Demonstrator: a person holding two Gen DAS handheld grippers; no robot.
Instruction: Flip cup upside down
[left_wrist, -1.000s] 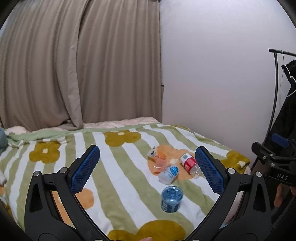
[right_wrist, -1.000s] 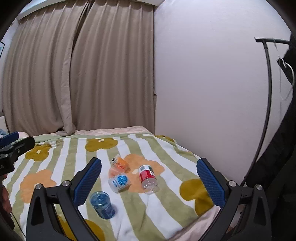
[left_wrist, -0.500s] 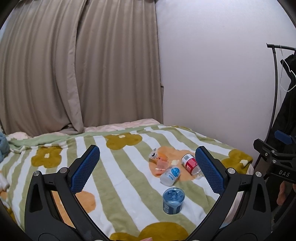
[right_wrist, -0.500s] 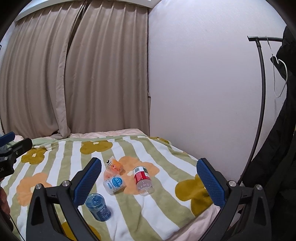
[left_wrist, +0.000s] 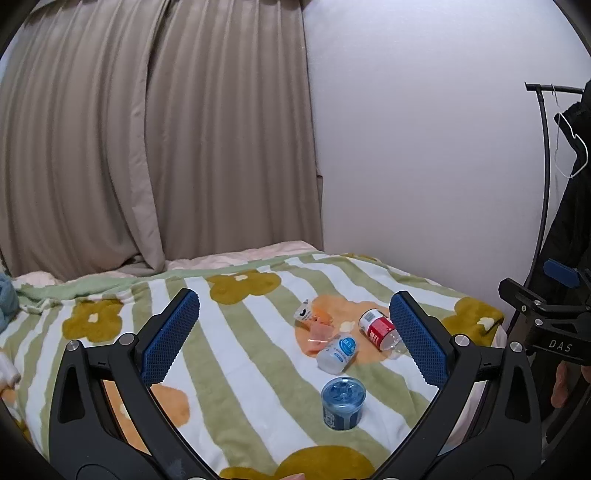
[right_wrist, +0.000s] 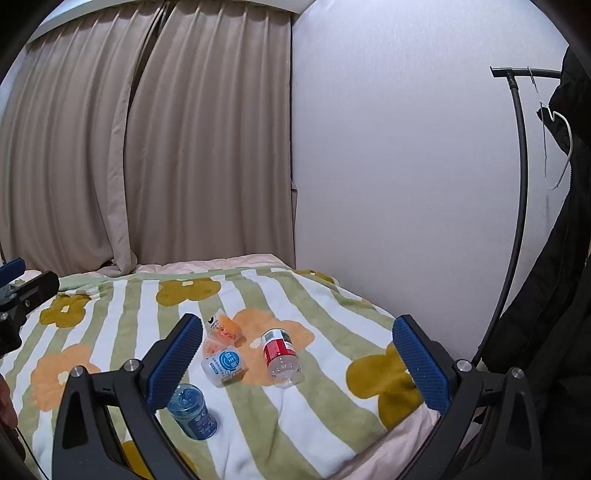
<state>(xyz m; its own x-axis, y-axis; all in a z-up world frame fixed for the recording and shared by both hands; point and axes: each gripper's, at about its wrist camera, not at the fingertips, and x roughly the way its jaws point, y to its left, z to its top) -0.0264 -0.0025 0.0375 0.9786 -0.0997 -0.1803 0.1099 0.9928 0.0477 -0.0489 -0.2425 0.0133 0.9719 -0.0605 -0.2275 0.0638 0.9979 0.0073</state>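
**Tongs wide, cup not yet touched**

The blue cup (left_wrist: 343, 402) stands upright on the bed (left_wrist: 236, 354), near its front edge, on a white stripe of the flowered blanket. Just behind it lie a white bottle (left_wrist: 338, 350) and a red-labelled bottle (left_wrist: 378, 328) on their sides, with an orange packet (left_wrist: 317, 325) behind those.

Both tongs hover above the bed, well apart from everything on it. The left tongs (left_wrist: 295, 341) are spread wide and hold nothing; the right tongs (right_wrist: 297, 360) likewise gape empty. In the right view the cup (right_wrist: 192, 410) sits low beside the left finger (right_wrist: 175, 360), off the centre line (so that tool is not lined up on it).

The wide spread probably suits a cup broader than the bottles. My guess is the flip has not begun: a tool must first descend and close on the cup's wall.
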